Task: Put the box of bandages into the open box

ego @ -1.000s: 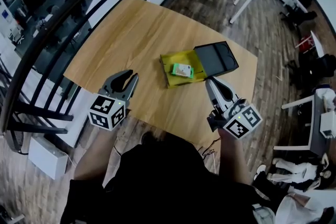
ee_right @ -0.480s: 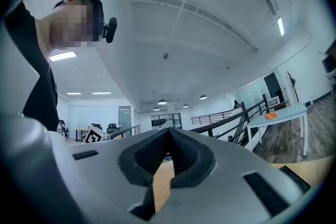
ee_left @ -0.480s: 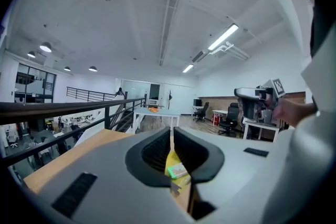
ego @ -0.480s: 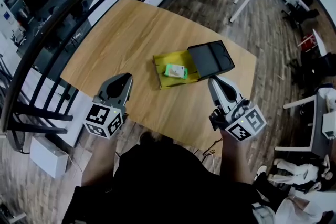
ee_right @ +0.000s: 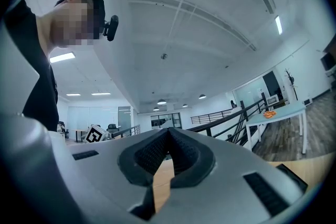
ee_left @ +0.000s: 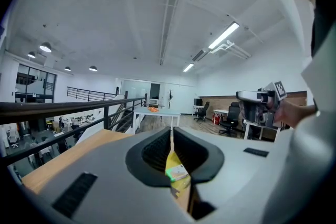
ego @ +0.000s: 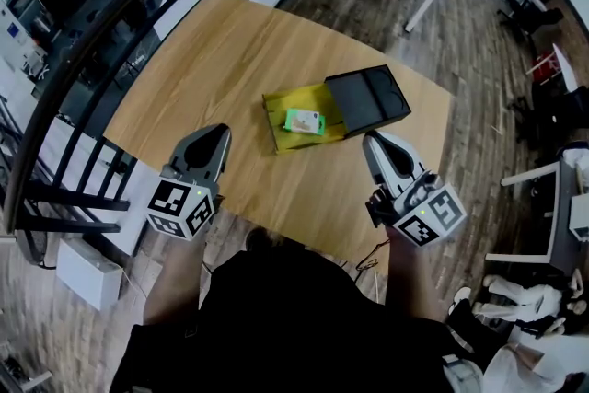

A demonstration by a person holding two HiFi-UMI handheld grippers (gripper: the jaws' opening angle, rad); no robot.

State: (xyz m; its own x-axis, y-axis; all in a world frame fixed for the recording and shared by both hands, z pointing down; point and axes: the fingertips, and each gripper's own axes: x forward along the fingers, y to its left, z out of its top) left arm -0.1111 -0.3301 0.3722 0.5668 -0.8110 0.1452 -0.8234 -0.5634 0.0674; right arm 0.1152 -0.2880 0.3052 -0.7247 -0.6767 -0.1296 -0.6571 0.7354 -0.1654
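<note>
Closed up since a second ago: left gripper (ego: 214, 139), jaws spread then, pressed tip to tip now, gripping nothing. Same state at right gripper (ego: 373, 143): jaws together, empty, only bare wood showing beyond them in the right gripper view. Lying flat inside the yellow open box (ego: 276, 110), roughly at its middle and clear of both grippers: the green-and-white box of bandages (ego: 304, 121). Resting against the far-right side of the yellow open box, touching it: a black lid (ego: 368, 98), set aside, probably to keep the opening free. Hovering on the near side of the yellow open box, over the near edge of the wooden table (ego: 212, 51): both grippers, the left one well apart to the near left, the right one closer, off the near-right corner and just short of the lid. Judging by this layout, placing already done; jaws likely shut because nothing remains to carry, and tools likely held back so as not to nudge the yellow open box or its contents. Possibly left over: fitting the lid, though not asked for by the task.
</note>
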